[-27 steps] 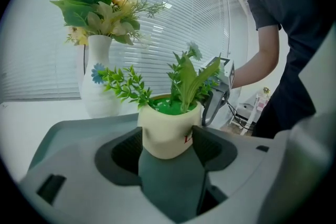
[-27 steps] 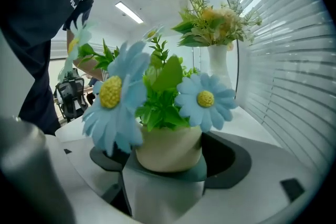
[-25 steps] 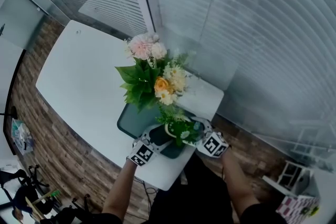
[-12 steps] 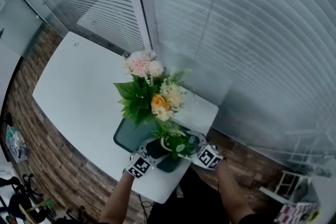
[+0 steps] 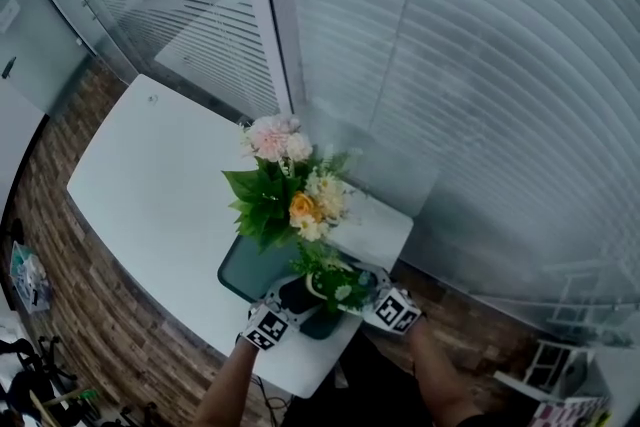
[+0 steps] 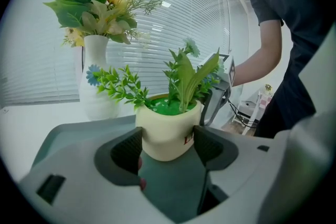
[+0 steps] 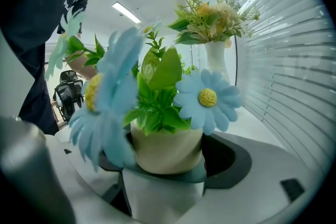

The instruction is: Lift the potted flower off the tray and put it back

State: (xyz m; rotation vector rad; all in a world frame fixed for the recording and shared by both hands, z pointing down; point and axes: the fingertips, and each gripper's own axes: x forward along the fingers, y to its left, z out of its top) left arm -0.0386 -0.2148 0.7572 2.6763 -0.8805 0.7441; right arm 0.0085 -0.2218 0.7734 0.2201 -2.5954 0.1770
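— Where is the cream ceramic pot of blue daisies (image 6: 164, 128)?
— Between the left gripper's (image 6: 168, 145) dark pads, which press its sides. The right gripper (image 7: 167, 157) pinches it likewise, above the dark green plastic tray (image 5: 243, 265).
— Is it lifted?
— Possibly resting; that is unclear. In the right gripper view a blurred daisy (image 7: 107, 107) hides one pad, and in the head view foliage covers most of the pot.
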